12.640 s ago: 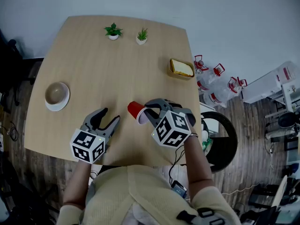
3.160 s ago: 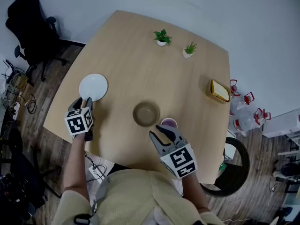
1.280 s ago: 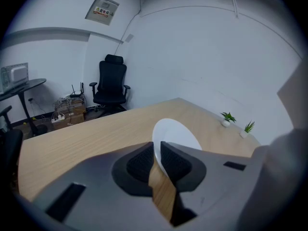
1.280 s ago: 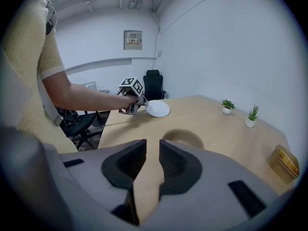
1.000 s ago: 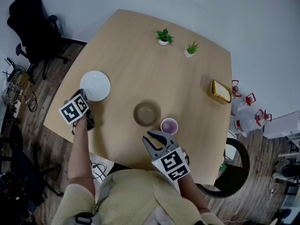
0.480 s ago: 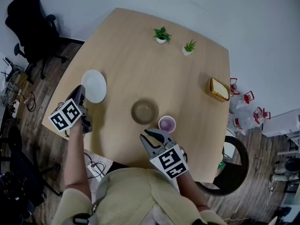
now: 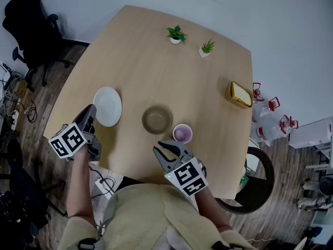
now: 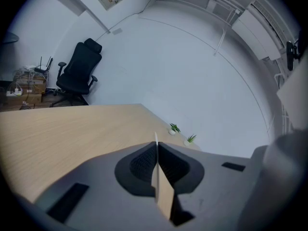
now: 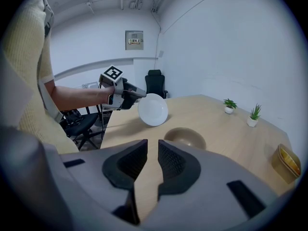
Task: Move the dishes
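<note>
A white plate [image 7: 107, 106] is off the table and tilted, its face toward the right gripper view [image 9: 153, 109]. My left gripper [image 7: 92, 110] is shut on its near rim; in the left gripper view only the thin rim [image 8: 155, 146] shows between the pads. A tan bowl [image 7: 157, 119] sits mid-table, with a pink cup [image 7: 182, 133] just right of it. My right gripper [image 7: 167, 150] hovers at the near edge below the cup, jaws slightly apart and holding nothing. In the right gripper view the bowl [image 9: 185, 137] lies just ahead of it.
Two small potted plants [image 7: 175, 35] [image 7: 206, 48] stand at the far side of the wooden table [image 7: 151, 72]. A yellow container [image 7: 239, 95] sits at the right edge. A black office chair [image 7: 26, 27] stands off the far left corner, another chair [image 7: 257, 178] at the right.
My left gripper has lifted the white plate by its rim and tilted it, carrying it a little toward the near edge. My right gripper has drawn back slightly from the cup.
</note>
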A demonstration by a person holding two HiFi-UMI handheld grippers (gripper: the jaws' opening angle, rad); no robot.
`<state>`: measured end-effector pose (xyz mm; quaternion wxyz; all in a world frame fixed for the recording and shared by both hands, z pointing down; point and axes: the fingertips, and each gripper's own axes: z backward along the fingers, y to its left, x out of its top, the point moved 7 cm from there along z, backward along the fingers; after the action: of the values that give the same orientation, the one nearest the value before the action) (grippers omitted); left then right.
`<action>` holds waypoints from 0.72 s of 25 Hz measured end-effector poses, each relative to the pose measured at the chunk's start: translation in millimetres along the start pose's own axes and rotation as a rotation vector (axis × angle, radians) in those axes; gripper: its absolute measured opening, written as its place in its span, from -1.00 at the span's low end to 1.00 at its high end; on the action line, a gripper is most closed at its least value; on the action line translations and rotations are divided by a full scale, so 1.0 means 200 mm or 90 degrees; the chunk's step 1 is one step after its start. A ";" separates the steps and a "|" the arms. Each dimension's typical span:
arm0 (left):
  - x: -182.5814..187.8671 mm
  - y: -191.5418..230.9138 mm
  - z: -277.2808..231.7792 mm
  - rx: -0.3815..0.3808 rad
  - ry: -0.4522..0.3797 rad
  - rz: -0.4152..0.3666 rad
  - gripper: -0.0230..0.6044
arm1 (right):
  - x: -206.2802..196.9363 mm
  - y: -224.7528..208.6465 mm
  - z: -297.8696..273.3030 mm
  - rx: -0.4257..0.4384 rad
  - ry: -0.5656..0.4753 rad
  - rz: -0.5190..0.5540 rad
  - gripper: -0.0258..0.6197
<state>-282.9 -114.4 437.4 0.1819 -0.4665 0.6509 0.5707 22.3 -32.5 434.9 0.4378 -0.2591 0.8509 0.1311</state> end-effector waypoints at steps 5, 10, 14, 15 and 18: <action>-0.08 -0.07 0.07 -0.032 0.029 0.021 -0.85 | 0.00 0.00 0.00 0.003 0.000 0.005 -0.68; -0.17 -0.13 0.14 -0.052 0.066 0.025 -0.85 | 0.00 0.01 0.01 0.006 0.001 0.008 -0.68; -0.23 -0.14 0.18 -0.054 0.091 0.030 -0.85 | 0.00 0.01 0.01 0.007 0.003 0.009 -0.68; -0.25 -0.14 0.18 -0.052 0.098 0.028 -0.85 | 0.00 0.01 0.01 0.008 0.004 0.010 -0.68; -0.29 -0.14 0.20 -0.038 0.134 0.011 -0.85 | -0.01 0.01 0.02 0.009 0.006 0.012 -0.69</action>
<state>-242.1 -51.9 455.1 0.0936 -0.5232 0.6533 0.5392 24.0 -28.7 434.4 0.4345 -0.2488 0.8561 0.1281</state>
